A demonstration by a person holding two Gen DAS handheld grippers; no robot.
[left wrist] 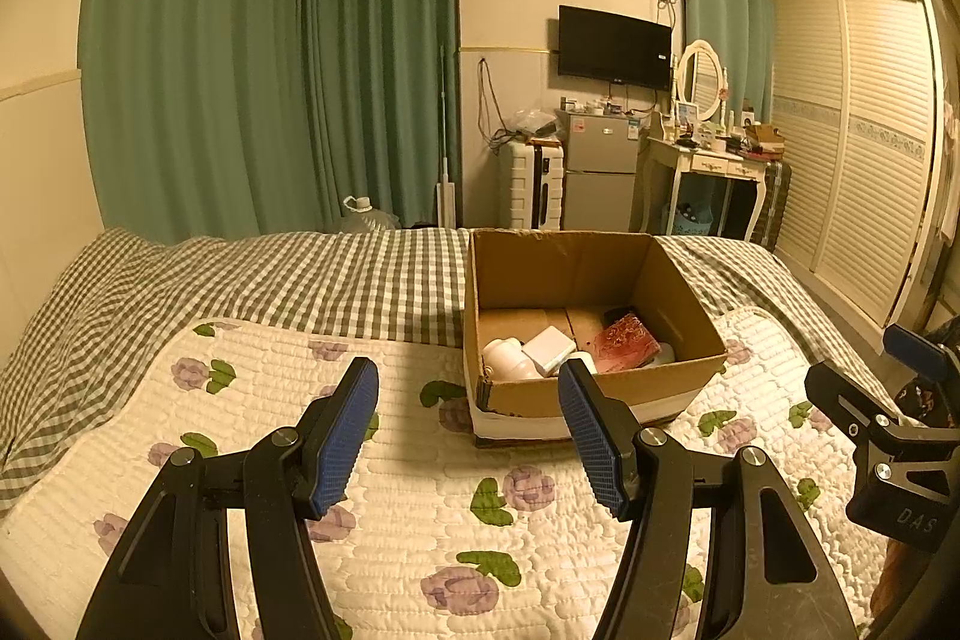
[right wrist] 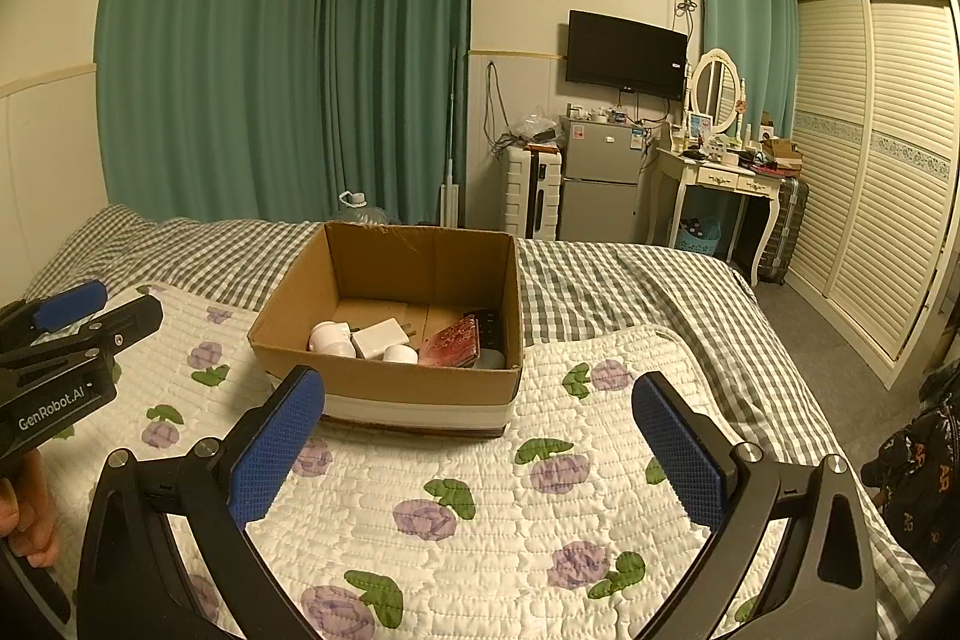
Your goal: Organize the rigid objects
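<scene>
An open cardboard box (left wrist: 591, 388) sits on a bed's floral quilt (left wrist: 420, 508), centre right in the left wrist view. Inside lie a white charger block (left wrist: 549, 349), white rounded pieces (left wrist: 504, 358) and a red patterned case (left wrist: 627, 343). The left claw (left wrist: 468, 436) and the right claw (right wrist: 480, 451) both stand apart, holding nothing. Only the right wrist view shows a person's fingers (right wrist: 27, 520) at the lower left, gripping the other tool's handle.
</scene>
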